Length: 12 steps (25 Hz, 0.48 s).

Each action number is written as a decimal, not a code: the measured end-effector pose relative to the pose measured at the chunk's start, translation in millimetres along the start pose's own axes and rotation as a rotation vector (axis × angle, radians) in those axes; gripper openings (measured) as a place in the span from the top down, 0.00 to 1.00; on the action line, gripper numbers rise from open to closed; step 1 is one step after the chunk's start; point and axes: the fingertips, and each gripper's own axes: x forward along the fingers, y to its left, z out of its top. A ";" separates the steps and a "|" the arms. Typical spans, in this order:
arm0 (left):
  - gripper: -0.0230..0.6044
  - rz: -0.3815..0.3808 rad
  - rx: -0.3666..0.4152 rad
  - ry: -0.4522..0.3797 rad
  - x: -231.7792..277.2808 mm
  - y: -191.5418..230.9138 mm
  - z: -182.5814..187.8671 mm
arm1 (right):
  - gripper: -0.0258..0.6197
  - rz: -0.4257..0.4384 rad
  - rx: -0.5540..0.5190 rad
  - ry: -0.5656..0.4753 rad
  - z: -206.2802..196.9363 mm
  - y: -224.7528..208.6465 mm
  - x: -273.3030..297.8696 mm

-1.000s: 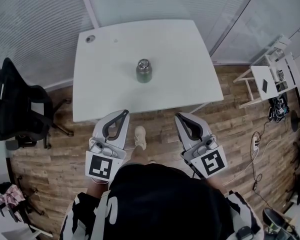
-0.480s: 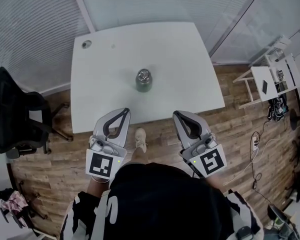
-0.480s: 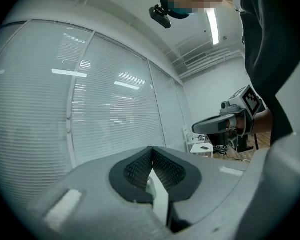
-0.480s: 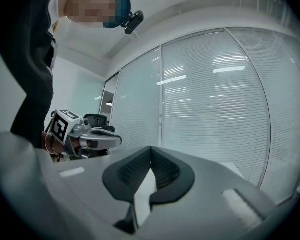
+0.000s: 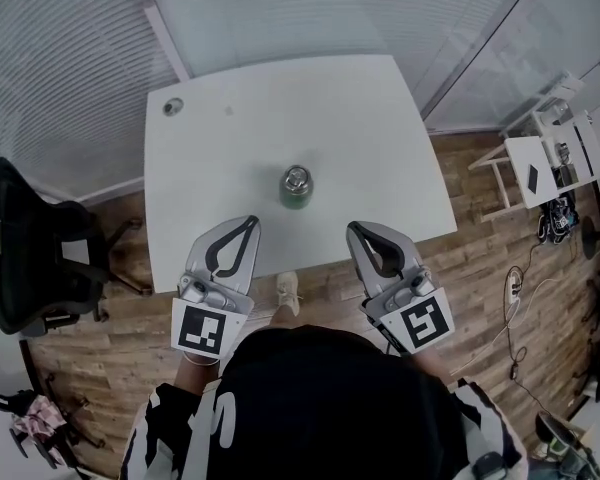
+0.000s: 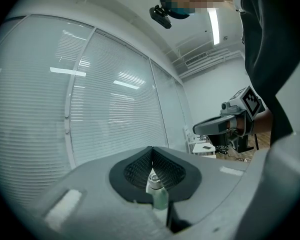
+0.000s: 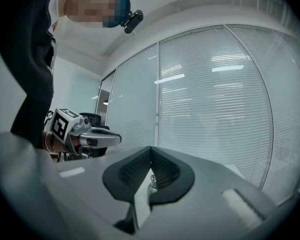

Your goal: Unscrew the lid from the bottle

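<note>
Left claw (image 5: pixel 249 224) and right claw (image 5: pixel 356 229) clenched empty; bottle (image 5: pixel 296 188) stands ahead between them, untouched.

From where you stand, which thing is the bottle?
Find the white table before the window blinds. Near its middle stands a small green bottle with a silvery lid. It is the only upright thing there; the round port in the far left corner lies flat.
</note>
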 end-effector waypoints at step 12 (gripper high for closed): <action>0.96 -0.023 0.001 0.000 36.6 51.4 -5.8 | 0.97 -0.026 0.007 0.008 -0.4 -24.6 55.1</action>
